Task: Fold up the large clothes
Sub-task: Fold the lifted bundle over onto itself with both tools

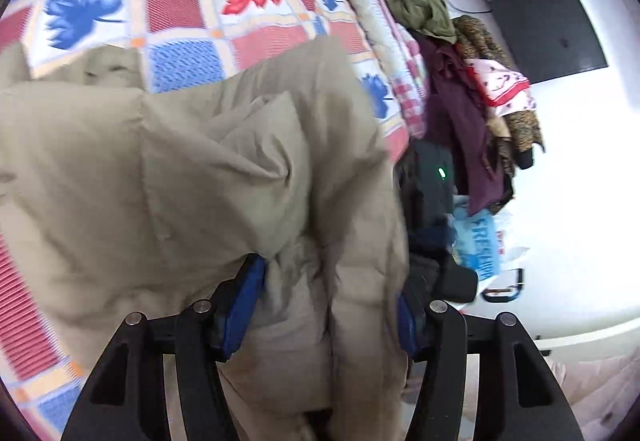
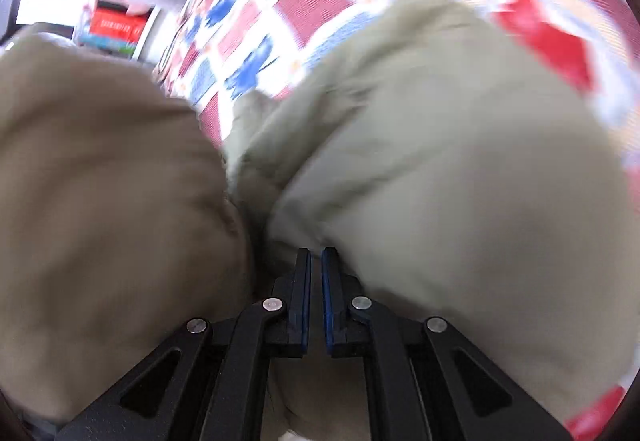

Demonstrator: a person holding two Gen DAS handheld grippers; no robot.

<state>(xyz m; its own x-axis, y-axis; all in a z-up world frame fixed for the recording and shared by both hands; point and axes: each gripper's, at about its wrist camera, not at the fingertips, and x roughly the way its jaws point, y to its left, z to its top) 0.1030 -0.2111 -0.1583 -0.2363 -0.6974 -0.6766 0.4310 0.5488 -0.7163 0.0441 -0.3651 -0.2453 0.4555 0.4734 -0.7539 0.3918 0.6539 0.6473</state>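
A puffy beige jacket (image 1: 180, 169) lies on a patchwork quilt (image 1: 180, 1) with red and blue leaves. My left gripper (image 1: 328, 281) stands open, and a thick fold of the jacket hangs between its blue-padded fingers (image 1: 240, 305) without being squeezed. In the blurred right wrist view the jacket (image 2: 440, 181) bulges on both sides of my right gripper (image 2: 316, 251). Its jaws are shut and the tips vanish into gathered beige fabric, which looks pinched there. The quilt (image 2: 304, 5) shows beyond it.
A heap of clothes (image 1: 460, 101) in olive, maroon and prints is stacked at the quilt's right edge, beside a white wall with a black screen (image 1: 532, 1). A black device with a green light (image 1: 432, 185) and a blue packet (image 1: 480, 241) lie below it. A shelf with a red box (image 2: 116, 25) stands far left.
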